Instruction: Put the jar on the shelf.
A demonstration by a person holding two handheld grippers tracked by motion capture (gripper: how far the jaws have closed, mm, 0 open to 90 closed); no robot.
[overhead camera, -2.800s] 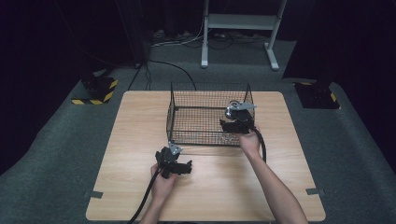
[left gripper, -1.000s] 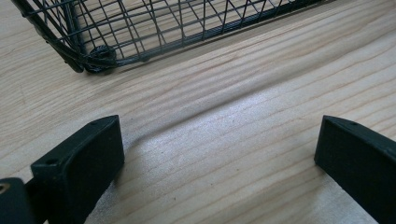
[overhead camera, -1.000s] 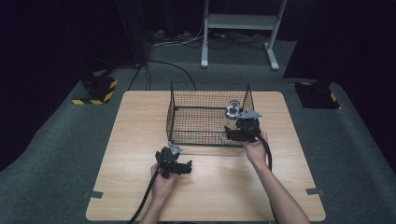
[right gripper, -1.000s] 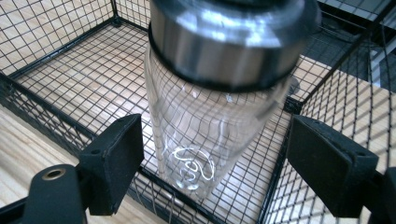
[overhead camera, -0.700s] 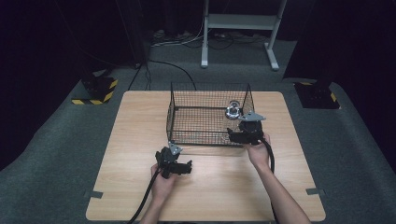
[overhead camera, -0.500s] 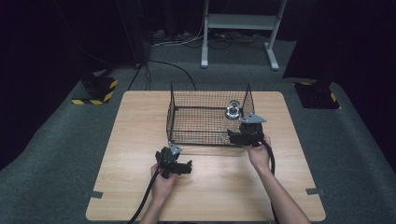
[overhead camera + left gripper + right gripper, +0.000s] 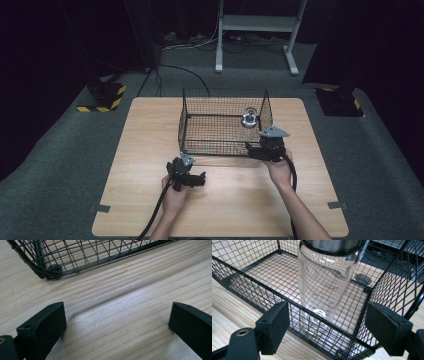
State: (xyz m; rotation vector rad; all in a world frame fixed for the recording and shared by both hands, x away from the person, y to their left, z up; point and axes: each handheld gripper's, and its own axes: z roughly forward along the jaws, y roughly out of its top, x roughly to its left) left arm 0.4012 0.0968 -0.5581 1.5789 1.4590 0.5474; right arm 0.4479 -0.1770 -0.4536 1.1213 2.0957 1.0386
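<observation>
so the glass bottle is now standing upright inside the wire basket, right end. the right gripper is backing out just outside it, fingers apart, holding nothing. left gripper is idling open on the table.

the wire basket stands on the surface, toward its far middle. the glass jar stands upright in the basket's right part, straight ahead of the right gripper, whose jaws stand apart just outside the basket's near wall. the left gripper rests low over bare surface, jaws wide, with the basket's near left corner ahead and to their left.
</observation>
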